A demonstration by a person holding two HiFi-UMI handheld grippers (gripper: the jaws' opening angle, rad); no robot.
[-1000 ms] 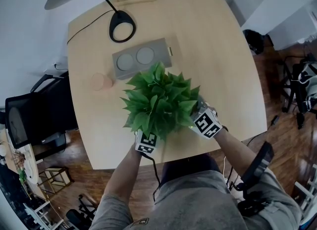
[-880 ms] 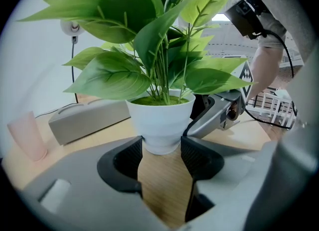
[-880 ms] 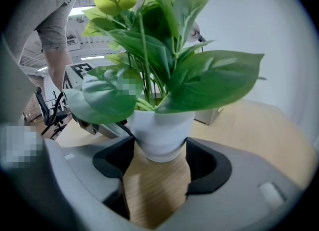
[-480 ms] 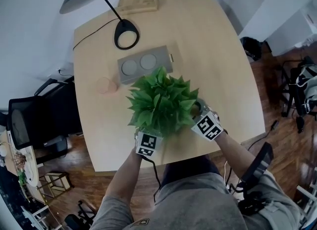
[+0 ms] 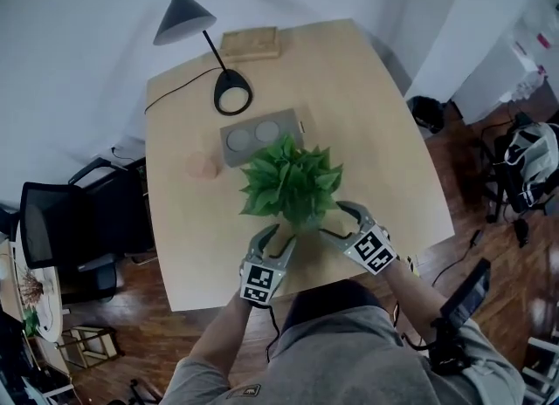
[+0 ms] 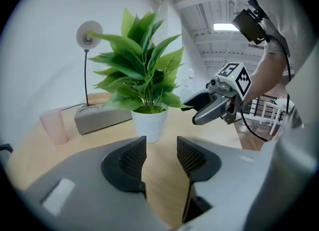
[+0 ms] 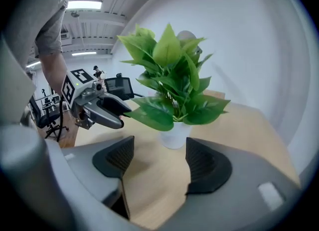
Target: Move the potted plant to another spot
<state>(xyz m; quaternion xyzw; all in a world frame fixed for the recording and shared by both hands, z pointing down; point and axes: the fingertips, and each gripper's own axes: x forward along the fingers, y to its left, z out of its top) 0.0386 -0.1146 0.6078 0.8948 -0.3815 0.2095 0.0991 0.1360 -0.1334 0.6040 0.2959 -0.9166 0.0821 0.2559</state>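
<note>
**Both tools open, neither on the plant**

Left tool point(image 5: 279, 236): jaws partly apart, have just been closing. Only bare worktop point(image 5: 384, 133) shows between them, nothing pinched. Its own view confirms this point(image 6: 161, 143).

Right tool point(image 5: 339, 220): jaws spread wider and empty. Own view shows bare wood between the pads point(image 7: 159, 143).

Plant vs tools:
- The potted plant point(image 5: 293, 183) stands upright on the worktop, roughly mid-width and toward the near half.
- It sits just beyond both sets of tips and between the two tools, left tool at its near-left, right tool at its near-right.
- The white pot point(image 6: 149, 123) is ahead of the left jaws, not inside them. It is likewise ahead of the right jaws point(image 7: 174, 135).
- The right tool's tips are close to a low leaf in the left gripper view point(image 6: 192, 111). Can't tell if they touch.

Pose: both forearms come in over the near edge. The tools converge on the pot, noses tilted down, marker cubes facing up. Each tool shows in the other's view, the left one here point(image 7: 122, 117).

Rest, far side of the plant:
- office chair point(image 5: 61, 229), off the left edge
- desk lamp point(image 5: 188, 15)
- grey block point(image 5: 259, 135) with two round recesses, just behind the plant
- wooden board point(image 5: 250, 44), at the far edge
- pink cup point(image 5: 203, 165), left of the plant
</note>
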